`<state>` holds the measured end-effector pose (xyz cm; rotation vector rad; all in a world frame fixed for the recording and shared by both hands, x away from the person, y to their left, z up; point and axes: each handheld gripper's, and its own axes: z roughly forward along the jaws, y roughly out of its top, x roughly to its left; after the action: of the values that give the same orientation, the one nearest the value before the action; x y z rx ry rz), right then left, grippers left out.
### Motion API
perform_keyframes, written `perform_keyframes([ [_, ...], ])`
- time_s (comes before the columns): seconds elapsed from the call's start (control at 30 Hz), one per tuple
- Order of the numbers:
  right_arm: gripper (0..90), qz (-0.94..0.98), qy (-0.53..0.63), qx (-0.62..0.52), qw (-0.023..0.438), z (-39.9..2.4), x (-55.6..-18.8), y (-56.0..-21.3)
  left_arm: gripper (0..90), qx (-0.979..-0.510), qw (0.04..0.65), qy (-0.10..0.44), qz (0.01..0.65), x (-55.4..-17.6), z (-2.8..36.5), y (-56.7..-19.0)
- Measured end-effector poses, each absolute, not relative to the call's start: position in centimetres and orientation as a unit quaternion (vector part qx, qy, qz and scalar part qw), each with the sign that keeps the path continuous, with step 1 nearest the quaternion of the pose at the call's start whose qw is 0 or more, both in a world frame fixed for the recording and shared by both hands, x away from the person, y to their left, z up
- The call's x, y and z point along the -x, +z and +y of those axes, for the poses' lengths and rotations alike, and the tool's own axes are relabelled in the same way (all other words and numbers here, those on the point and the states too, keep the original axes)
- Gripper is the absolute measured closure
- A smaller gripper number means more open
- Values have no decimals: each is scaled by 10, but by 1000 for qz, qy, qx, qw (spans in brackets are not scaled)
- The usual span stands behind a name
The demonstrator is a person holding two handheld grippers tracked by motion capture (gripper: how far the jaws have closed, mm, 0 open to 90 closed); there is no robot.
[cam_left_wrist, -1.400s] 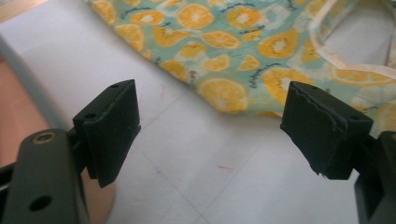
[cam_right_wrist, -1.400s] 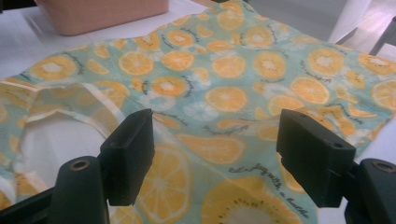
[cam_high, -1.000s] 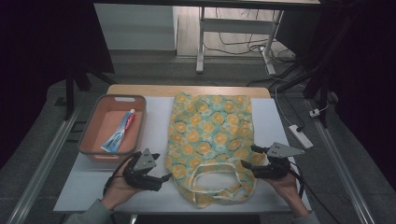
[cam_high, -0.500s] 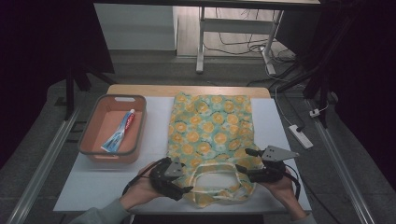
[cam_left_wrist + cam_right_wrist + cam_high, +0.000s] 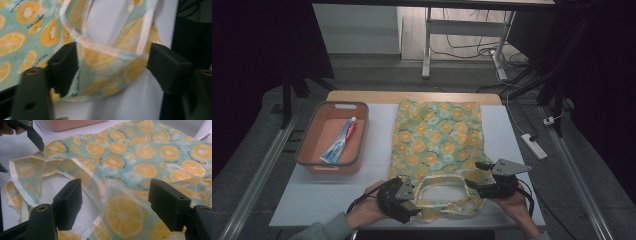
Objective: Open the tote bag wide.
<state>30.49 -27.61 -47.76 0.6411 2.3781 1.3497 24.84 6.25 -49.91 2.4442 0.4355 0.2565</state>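
A white rectangular table (image 5: 377,120) holds a flat green fabric bag printed with orange slices (image 5: 437,135) at its centre, the bag's 2 pale handles (image 5: 439,192) at the near edge. Far left sits a salmon plastic tray (image 5: 307,150) containing 1 toothpaste tube (image 5: 341,141). The left gripper (image 5: 111,62) and right gripper (image 5: 115,195) both stand open, jaws straddling the handle area.

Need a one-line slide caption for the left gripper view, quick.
Open left claw straddling the near corner of the orange-print bag, its pale handle crossing between the jaws, over the white table.
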Motion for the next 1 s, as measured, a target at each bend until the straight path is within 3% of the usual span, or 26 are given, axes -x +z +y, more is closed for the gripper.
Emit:
perform_keyframes([
  [0.07,269,835,474,-223,166,-276,-305,-478,391,-927,322,96,167,-251,64,-500],
  [0.3,266,838,474,-219,161,-277,-304,-476,867,-919,342,90,177,-257,70,-496],
  [0.5,241,860,450,-191,144,-275,-298,-473,888,-898,387,107,180,-251,82,-478],
  [0.83,108,887,424,-141,114,-262,-277,-460,889,-866,436,119,214,-253,107,-458],
  [0.93,91,892,414,-129,123,-255,-271,-458,888,-856,450,130,220,-252,114,-453],
  [1.0,74,898,392,-126,156,-253,-271,-460,888,-850,457,135,223,-252,119,-448],
])
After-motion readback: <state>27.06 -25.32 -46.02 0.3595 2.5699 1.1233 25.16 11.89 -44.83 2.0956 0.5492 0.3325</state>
